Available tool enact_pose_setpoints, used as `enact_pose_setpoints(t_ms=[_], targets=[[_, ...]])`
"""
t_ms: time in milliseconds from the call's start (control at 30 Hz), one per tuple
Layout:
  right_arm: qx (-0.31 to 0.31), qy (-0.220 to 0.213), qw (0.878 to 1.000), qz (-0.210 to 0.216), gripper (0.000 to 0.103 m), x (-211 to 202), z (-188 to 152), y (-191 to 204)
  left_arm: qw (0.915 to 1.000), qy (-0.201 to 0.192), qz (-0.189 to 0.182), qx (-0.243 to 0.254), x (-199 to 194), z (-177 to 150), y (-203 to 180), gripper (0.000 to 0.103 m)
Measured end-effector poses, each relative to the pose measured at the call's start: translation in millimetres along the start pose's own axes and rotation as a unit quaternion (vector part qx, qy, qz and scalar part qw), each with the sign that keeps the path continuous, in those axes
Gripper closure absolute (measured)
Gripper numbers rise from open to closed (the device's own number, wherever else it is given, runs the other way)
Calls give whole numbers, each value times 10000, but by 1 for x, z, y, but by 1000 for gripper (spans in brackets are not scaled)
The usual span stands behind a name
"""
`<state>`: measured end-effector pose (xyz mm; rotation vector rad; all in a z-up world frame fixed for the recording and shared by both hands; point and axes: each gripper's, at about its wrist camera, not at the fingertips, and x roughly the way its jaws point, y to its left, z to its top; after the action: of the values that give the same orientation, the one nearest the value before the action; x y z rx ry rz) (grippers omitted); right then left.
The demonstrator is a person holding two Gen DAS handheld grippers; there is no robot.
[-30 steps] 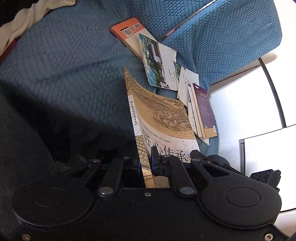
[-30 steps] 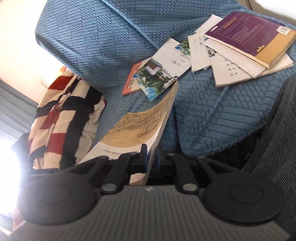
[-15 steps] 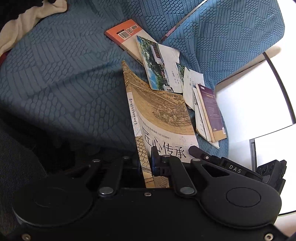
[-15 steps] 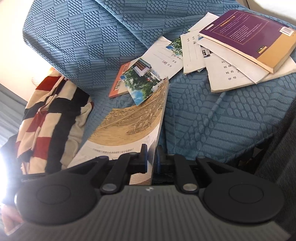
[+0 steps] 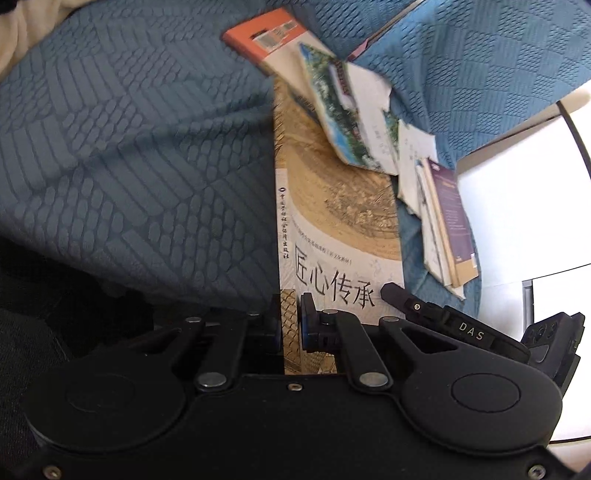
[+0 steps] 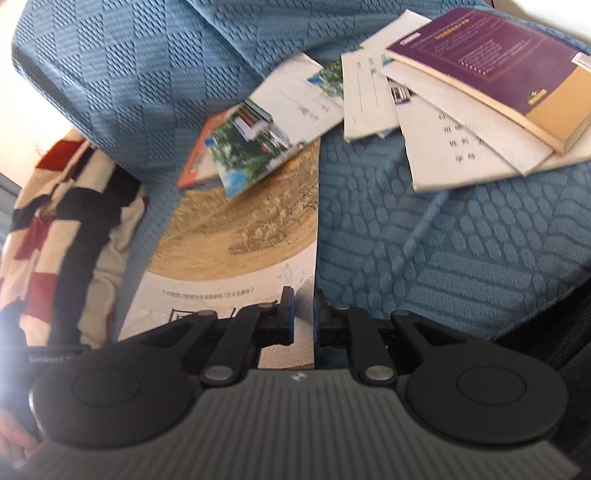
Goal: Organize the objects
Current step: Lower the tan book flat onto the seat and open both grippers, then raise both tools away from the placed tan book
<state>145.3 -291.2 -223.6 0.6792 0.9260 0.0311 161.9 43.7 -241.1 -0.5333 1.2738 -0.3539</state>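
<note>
A large tan book with black Chinese title is held over the blue quilted cover. My left gripper is shut on its spine edge. My right gripper is shut on its opposite edge, and the book shows in that view too. The book's far end sits under a photo-cover booklet and touches an orange book. The right gripper's tip also appears in the left wrist view.
A purple and tan book lies on several white booklets at the right. A red, black and cream striped cloth lies left. A white table surface stands beyond the cover's edge.
Both grippers have pushed the tan book forward and laid it flatter; its far end has slid under the photo booklet. Both keep their hold.
</note>
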Motion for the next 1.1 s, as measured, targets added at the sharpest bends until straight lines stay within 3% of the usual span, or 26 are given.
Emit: enact_pose_setpoints(t_ms=[200,300,500,733,1100], targets=[[88,71,9994,-331,86,0,3,1,10000,-12,-9,6,-2,-1,4,89],[66,158,9994,-314,78,-5,7,5,9998,5,204,75,-12,-1,3,89],[-288,153,9978,-569,76,-24,9,21,9984,-311,402,237,-45,-1,-2,91],[-766,-368,9944,-628,76,-74,15,45,9954,-704,254,599,-85,-1,-36,91],[-1253,-1271,9829,-457,76,-158,14,89,9832,-1293,44,1287,-136,-12,-104,92]])
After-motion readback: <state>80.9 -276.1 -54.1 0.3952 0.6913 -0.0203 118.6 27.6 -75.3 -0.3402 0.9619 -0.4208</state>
